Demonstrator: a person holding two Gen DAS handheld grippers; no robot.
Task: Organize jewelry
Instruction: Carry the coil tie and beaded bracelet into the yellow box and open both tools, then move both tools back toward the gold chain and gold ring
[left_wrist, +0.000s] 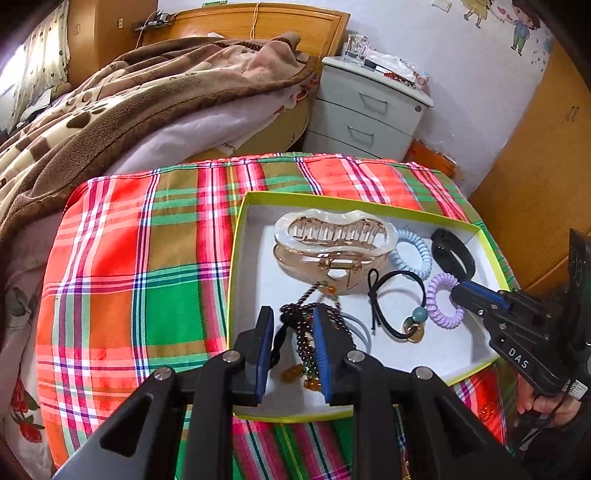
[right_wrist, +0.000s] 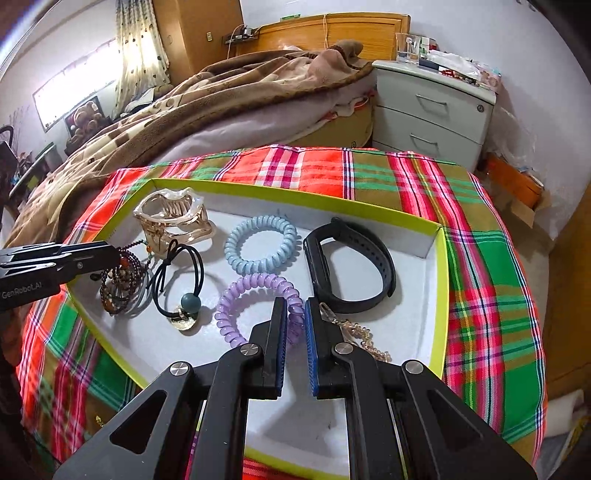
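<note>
A tabletop (left_wrist: 122, 266) draped in a red, green and orange plaid cloth stands beside a bed. On it sits a shallow tray (right_wrist: 441, 295) with a lime-green rim and white floor, holding all the jewelry.

Largest inside is a clear amber hair clip (left_wrist: 328, 243) at the far left. Along the far side to its right lie a blue coil tie (right_wrist: 260, 243) and a black wristband (right_wrist: 351, 266). Nearer are a black elastic with a teal bead (right_wrist: 184, 291) and a purple coil tie (right_wrist: 255, 306).

The left claw (left_wrist: 293, 332) points down into the tray's near-left corner. Its jaws stand partly apart with a tangle of dark beaded bracelets (left_wrist: 306, 332) between them; whether the pads press on the beads cannot be told. The tangle runs away from the claw toward the hair clip.

The right claw (right_wrist: 295, 332) has its jaws drawn together, tips over the near right arc of the purple coil tie, apparently not clamping it. The left hand is plainly nearer the bracelets, the right nearer the purple tie.

Only the right wrist view shows a pale crystal chain (right_wrist: 365, 339) just right of the right claw. Only the left wrist view shows a hand (left_wrist: 546, 402) gripping the right tool's handle.
</note>
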